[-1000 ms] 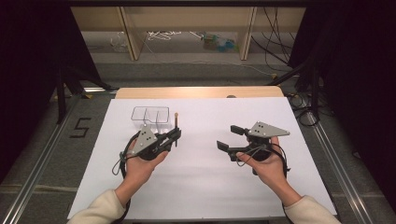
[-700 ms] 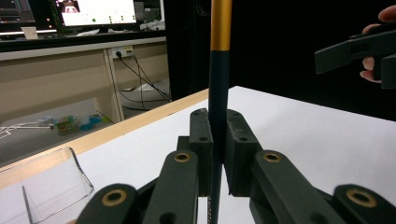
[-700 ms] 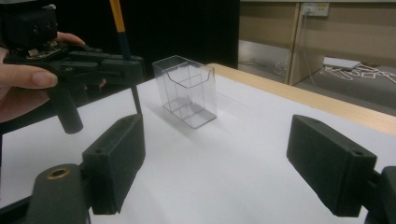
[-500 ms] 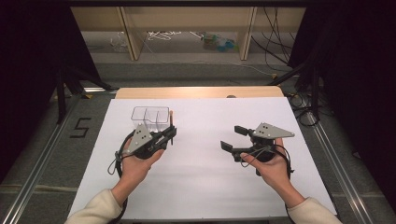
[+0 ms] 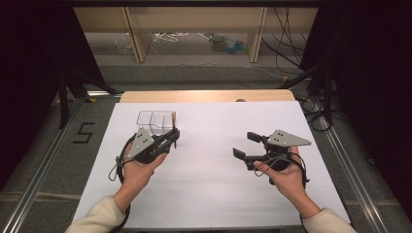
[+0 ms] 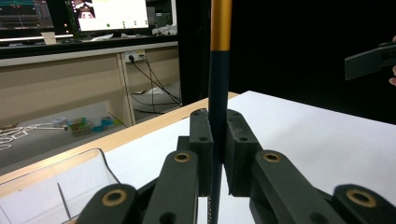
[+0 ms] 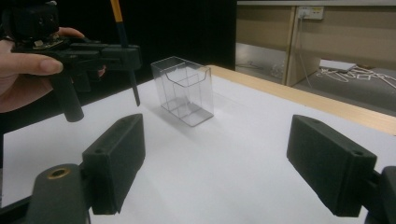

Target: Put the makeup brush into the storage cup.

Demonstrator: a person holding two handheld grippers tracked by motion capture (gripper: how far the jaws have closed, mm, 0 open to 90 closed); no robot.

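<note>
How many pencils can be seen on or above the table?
1. The pencil stands upright, clamped in the left gripper, beside the clear box. None shows elsewhere.

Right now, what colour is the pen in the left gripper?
Dark blue barrel with an orange upper part: the pen, clearest in the left gripper view.

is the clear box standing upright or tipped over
Upright. The clear box stands on its base on the white table, open top upward, dividers vertical.

Lab, monitors (image 6: 112,16), loose cables (image 5: 277,39), dark curtains (image 5: 43,58)
</note>
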